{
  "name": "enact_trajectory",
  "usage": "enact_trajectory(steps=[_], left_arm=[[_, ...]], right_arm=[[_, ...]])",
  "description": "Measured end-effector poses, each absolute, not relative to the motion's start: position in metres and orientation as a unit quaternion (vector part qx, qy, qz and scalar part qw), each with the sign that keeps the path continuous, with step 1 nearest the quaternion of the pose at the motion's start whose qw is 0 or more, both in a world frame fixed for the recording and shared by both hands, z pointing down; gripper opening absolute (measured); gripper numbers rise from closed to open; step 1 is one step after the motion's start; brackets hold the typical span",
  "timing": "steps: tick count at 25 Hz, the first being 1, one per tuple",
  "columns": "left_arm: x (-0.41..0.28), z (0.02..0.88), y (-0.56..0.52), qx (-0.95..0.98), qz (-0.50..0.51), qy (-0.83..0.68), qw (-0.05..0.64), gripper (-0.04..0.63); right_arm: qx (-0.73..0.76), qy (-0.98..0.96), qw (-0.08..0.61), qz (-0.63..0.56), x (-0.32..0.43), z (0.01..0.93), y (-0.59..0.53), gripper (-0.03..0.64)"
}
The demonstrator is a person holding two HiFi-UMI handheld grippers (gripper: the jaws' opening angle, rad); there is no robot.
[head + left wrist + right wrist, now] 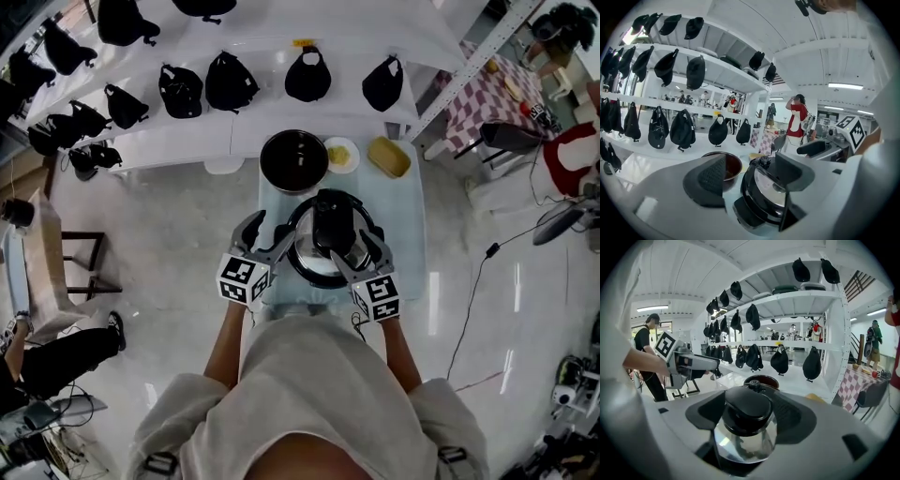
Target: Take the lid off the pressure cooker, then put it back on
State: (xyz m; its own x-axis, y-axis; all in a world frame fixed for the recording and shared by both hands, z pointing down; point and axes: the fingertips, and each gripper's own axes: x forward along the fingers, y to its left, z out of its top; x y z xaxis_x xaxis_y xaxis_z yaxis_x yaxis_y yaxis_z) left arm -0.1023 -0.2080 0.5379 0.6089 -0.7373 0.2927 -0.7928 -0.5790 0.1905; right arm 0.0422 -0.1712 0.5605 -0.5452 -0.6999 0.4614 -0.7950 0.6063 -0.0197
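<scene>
1. On the small table (414,246), close before the person: pressure cooker (323,242), lid (743,441) on.
2. At the cooker's left side: left gripper (750,176), fingers (712,180) spread wide, empty.
3. Astride the lid's black handle (747,411): right gripper (750,420), fingers (793,418) spread, contact unclear.
4. Behind the cooker: dark bowl (293,161).

Pale shirt (319,394); grey, marker-cubed tools (267,234) (361,253)

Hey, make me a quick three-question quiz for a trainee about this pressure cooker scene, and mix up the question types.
1. True or false: the lid is off the pressure cooker.
2. What stands between the right gripper's jaws? A the lid's black handle; B a hanging bag; C a chair.
3. Fill in: beyond the cooker stands a dark ___.
Key: 1 false; 2 A; 3 bowl.
</scene>
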Motion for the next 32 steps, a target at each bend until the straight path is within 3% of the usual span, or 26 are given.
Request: enact_trajectory(steps=[6, 24, 32], left_arm=[[-0.108, 0.540, -0.212, 0.895, 0.086, -0.410, 0.154, 0.311], [-0.114, 0.541, -0.216, 0.903, 0.076, -0.392, 0.157, 0.311], [-0.125, 0.542, -0.214, 0.897, 0.068, -0.404, 0.164, 0.311]], right_arm=[[0.415, -0.869, 0.251, 0.095, 0.032, 0.564, -0.171, 0.307], [0.103, -0.816, 0.552, -0.138, 0.016, 0.582, -0.150, 0.307], [0.011, -0.787, 0.598, -0.152, 0.009, 0.590, -0.156, 0.307]])
